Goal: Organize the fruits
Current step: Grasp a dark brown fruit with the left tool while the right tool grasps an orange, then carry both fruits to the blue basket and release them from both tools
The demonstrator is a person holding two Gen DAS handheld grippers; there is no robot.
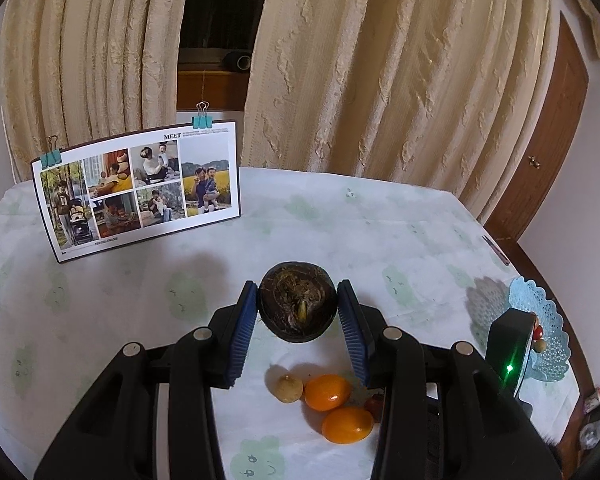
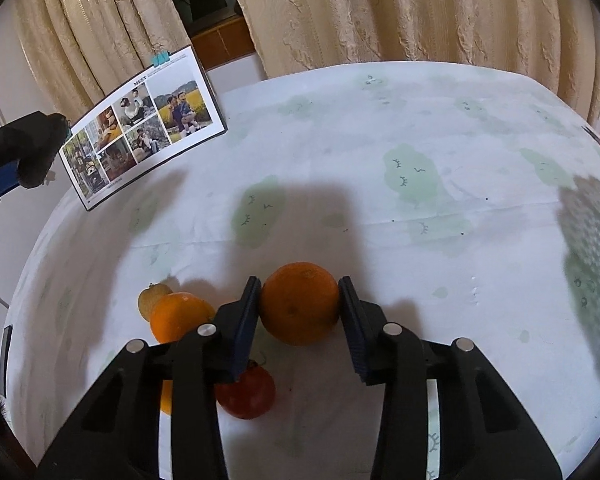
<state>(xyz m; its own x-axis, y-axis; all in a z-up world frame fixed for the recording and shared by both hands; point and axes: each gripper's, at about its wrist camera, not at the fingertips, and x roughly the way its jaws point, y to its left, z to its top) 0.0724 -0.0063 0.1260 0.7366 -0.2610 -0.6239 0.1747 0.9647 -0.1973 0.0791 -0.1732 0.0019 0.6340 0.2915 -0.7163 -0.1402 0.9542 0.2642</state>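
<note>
Jaws of the left gripper (image 1: 297,312) are closed against a dark, rough-skinned round fruit (image 1: 297,304), which is held clear above the surface (image 1: 140,300); jaws of the right gripper (image 2: 300,312) are pressed on both sides of a large orange (image 2: 299,304), though whether it is lifted or resting cannot be told.

The surface is covered by a pale cloth printed with green clouds. A photo collage card (image 1: 140,188) is propped upright at its far left, well apart from the fruit. A blue perforated basket (image 1: 548,332) is seen at the right edge in the left wrist view, with a few small fruits inside, partly hidden by the right gripper's body.

Below the left gripper a loose group is left on the cloth: two oranges (image 1: 327,392) lying just beside each other, a pale yellowish fruit (image 1: 289,389) next to them, and a small red tomato-like fruit (image 2: 246,394), which is seen directly under the right gripper's left finger.

Risk is judged mainly in the grips: both fruits are round and are held only at their widest points, so either could be rolled out by a quick swing towards the basket. The loose fruits could be knocked and scattered if a gripper is lowered carelessly.
</note>
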